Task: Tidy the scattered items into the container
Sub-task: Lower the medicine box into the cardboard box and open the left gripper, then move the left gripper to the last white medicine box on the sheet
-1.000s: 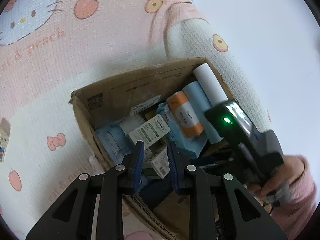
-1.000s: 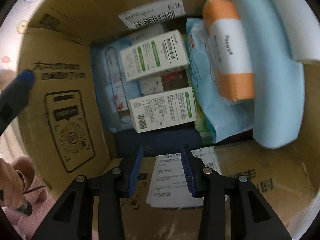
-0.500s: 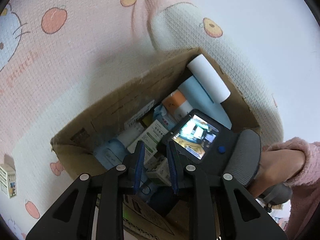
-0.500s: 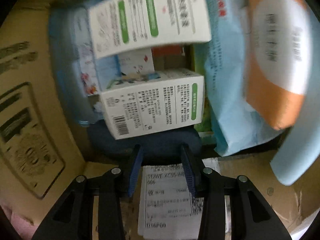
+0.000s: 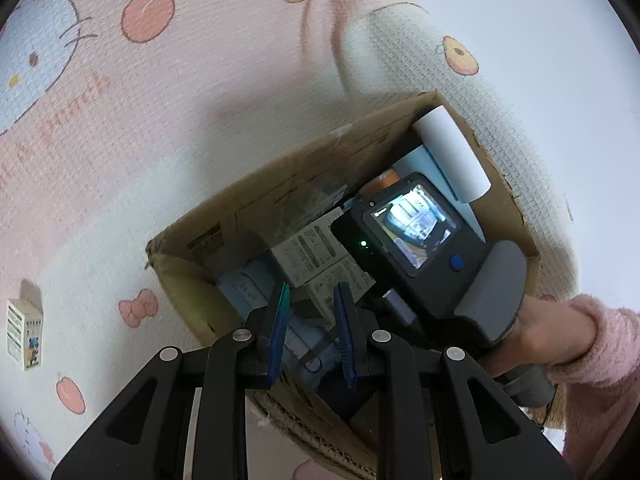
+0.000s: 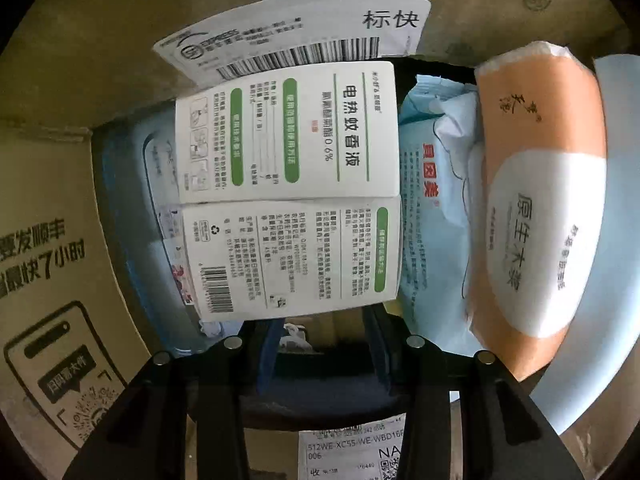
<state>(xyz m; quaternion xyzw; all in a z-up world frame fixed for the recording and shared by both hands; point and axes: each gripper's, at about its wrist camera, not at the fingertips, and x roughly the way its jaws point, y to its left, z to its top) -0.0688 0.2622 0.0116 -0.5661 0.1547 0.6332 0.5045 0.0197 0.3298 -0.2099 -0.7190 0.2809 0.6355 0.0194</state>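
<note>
The right gripper has plunged deep into the brown cardboard box, so the white green-striped cartons now loom just above its blue fingers. Its black camera body now hides the orange-and-white pack from the left gripper, which has drifted over the box's near edge.

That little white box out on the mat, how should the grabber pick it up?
The little white box lies flat and alone on the mat, so probably come straight down from above and pinch its two long sides near the middle.
</note>
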